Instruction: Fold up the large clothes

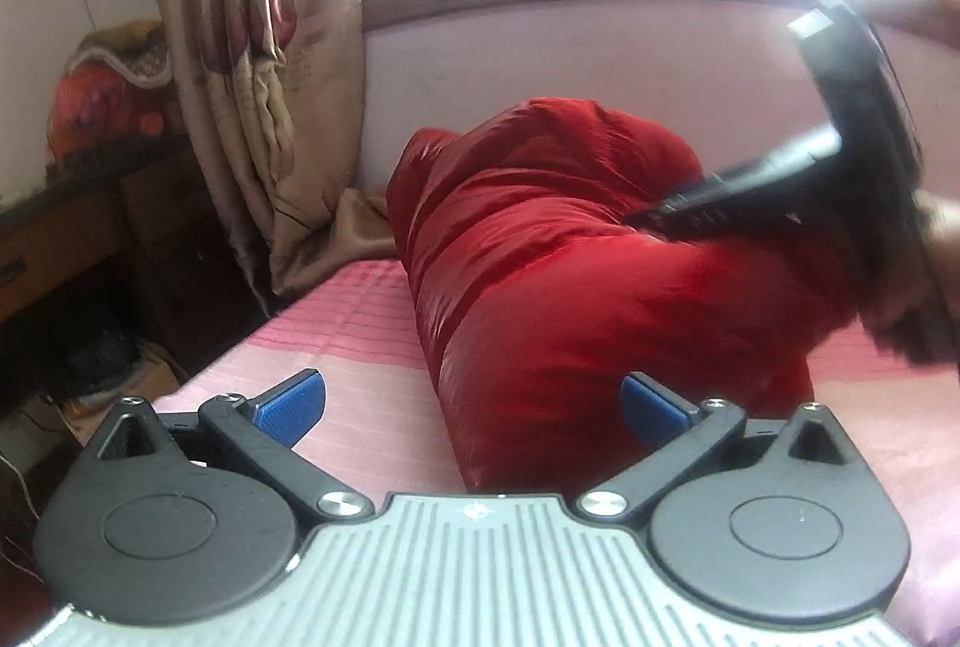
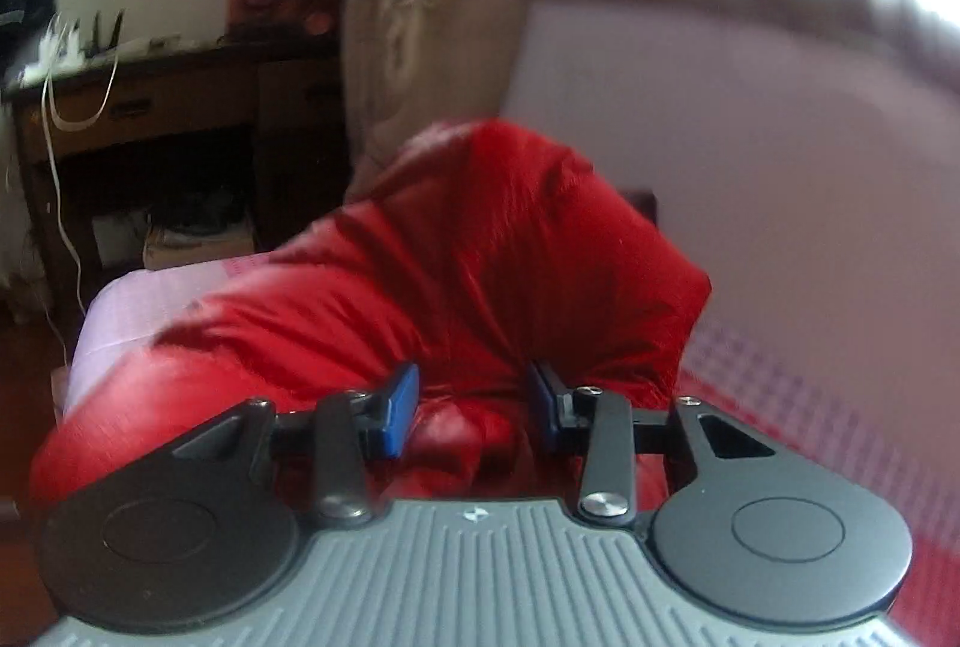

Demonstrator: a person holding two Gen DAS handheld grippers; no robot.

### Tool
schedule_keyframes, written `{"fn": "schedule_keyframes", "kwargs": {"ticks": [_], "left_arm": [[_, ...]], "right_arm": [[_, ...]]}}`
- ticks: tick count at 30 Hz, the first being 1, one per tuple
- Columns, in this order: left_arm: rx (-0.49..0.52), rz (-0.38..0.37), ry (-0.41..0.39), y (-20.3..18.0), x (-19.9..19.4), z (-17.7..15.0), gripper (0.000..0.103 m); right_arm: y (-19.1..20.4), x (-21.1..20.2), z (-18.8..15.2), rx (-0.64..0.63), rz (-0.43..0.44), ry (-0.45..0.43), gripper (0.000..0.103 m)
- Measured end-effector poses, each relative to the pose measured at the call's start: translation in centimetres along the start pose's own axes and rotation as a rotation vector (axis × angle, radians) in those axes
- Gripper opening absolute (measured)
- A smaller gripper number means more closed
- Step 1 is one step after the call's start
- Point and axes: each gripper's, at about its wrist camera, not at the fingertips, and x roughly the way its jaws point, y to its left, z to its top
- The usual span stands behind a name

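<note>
A big shiny red padded garment (image 1: 540, 257) lies heaped on the pink striped bed sheet (image 1: 348, 347). My left gripper (image 1: 474, 401) is open and low over the bed. The garment's near end reaches in between its blue pads (image 1: 294, 401), and the left pad stays clear of the cloth. My right gripper (image 2: 471, 407) is shut on a bunched fold of the red garment (image 2: 462, 251), which fills the gap between its blue pads (image 2: 399, 407). In the left wrist view the right gripper (image 1: 654, 215) comes in from the right, its tips buried in the garment's top.
A pale wall (image 1: 600, 59) and a bright window run behind the bed. A beige curtain (image 1: 258, 77) hangs at the far left corner. A dark wooden desk (image 2: 162, 107) with cables and a red bundle stands beyond the bed's left edge.
</note>
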Motion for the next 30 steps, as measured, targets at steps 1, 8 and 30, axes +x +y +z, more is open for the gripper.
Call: {"fn": "schedule_keyframes", "kwargs": {"ticks": [1,8,30], "left_arm": [[-0.005,-0.003,0.003,-0.1,0.2,0.0,0.103],[-0.026,-0.029,0.014,-0.7,1.5,-0.6,0.103],[0.061,0.047,-0.023,-2.0,1.0,-0.5,0.103]], "right_arm": [[-0.8,-0.1,-0.9,0.044,0.011,-0.014,0.038],[-5.0,-0.2,-7.9,0.375,0.074,-0.179,0.038],[-2.5,-4.3,-3.5,0.212,-0.025,-0.132,0.087]]}}
